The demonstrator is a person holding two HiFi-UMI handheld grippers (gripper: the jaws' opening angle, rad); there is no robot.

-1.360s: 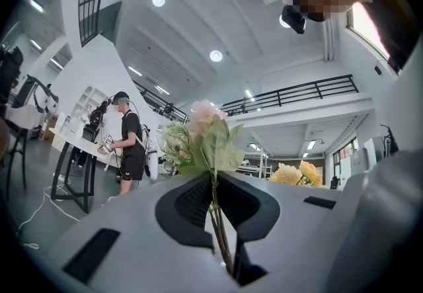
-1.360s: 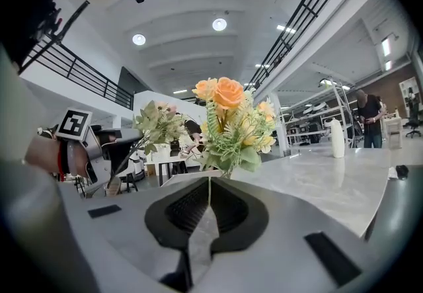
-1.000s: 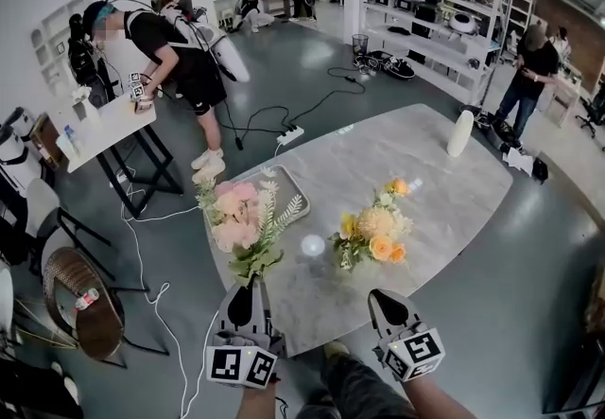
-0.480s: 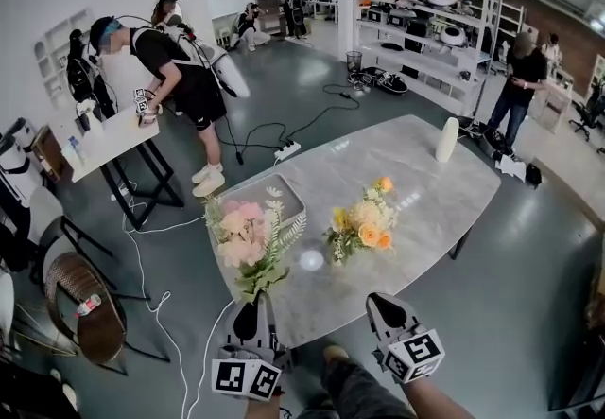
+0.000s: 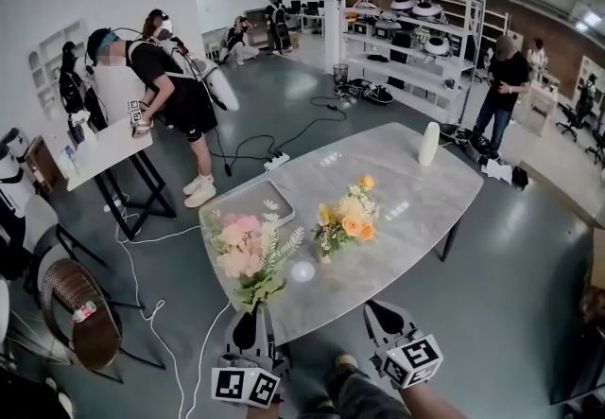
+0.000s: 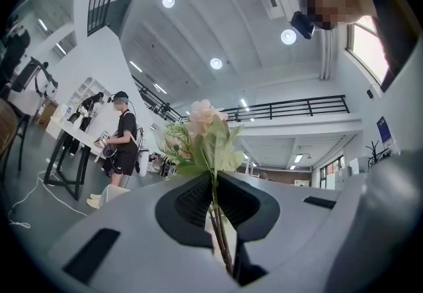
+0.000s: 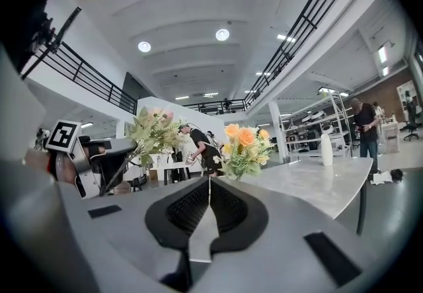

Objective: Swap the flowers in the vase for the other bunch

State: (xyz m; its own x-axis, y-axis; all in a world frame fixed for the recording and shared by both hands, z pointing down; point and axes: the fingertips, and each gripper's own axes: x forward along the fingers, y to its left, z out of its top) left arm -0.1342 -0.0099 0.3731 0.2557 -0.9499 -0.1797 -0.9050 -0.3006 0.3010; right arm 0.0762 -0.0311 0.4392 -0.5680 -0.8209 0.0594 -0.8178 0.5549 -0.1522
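- The left claw [image 5: 249, 324] is clamped low on the thin stems of the pink bunch [image 5: 241, 247]. The heads stand well above the grip and look top-heavy. In our judgement a quick swing could pivot the stems between the pads or let one slide out.
- The right claw [image 5: 382, 316] is fully closed with nothing in it. It has to open before it reaches the orange bunch [image 5: 345, 218], or it will knock the blooms instead of taking them.
- The orange bunch stands upright near the middle of the worktop [image 5: 416, 209]. We take it to be sitting in the vase, though leaves hide the vessel and we cannot make it out.
- With the left claw busy, nothing steadies that vase. A sideways pull on the orange stems could tip it or drag it along the stone.
- The pink bunch needs somewhere to rest during the swap. Laid carelessly on the tray [image 5: 255, 202], it could roll off the near edge.
- Against the earlier frames, both claws have come back off the worktop edge and the whole worktop now sits farther from us.
- The pink bunch, which hung over the tray, now hangs over the near rim.
- The orange bunch keeps its place, and both claws keep the same closure.
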